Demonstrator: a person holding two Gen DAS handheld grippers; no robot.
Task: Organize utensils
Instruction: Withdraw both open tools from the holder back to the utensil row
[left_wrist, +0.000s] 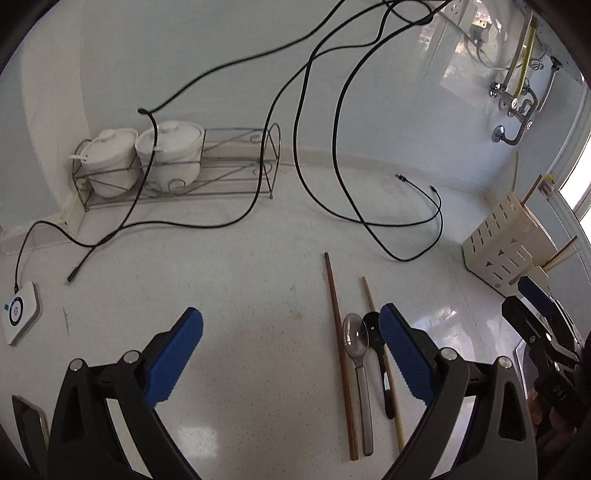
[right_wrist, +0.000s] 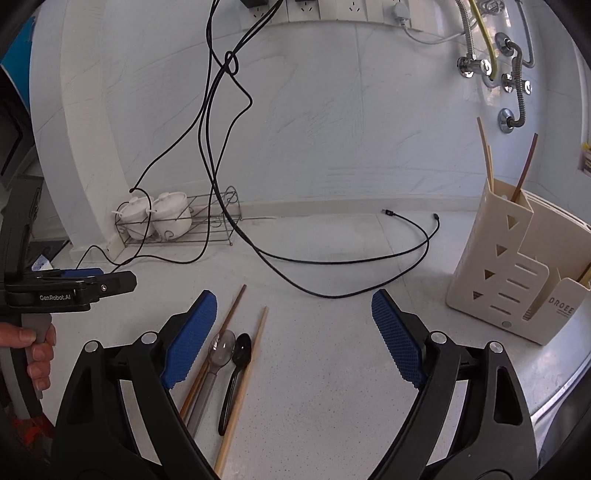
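Note:
Four utensils lie side by side on the white counter: a dark brown chopstick (left_wrist: 340, 350), a metal spoon (left_wrist: 356, 339), a black spoon (left_wrist: 372, 325) and a pale chopstick (left_wrist: 369, 295). My left gripper (left_wrist: 291, 321) is open above bare counter, its right finger beside the black spoon. In the right wrist view the same set, metal spoon (right_wrist: 221, 347) and black spoon (right_wrist: 242, 350) among them, lies by the left finger of my open right gripper (right_wrist: 293, 301). A cream utensil holder (right_wrist: 517, 266) with several chopsticks in it stands at the right.
Black cables (left_wrist: 332, 206) trail across the counter from wall sockets. A wire rack (left_wrist: 229, 177) with two white lidded pots (left_wrist: 170, 155) stands at the back left. A small white device (left_wrist: 20, 314) lies at the far left. Taps (right_wrist: 511, 85) are on the wall. A hand (right_wrist: 37, 347) holds the left gripper.

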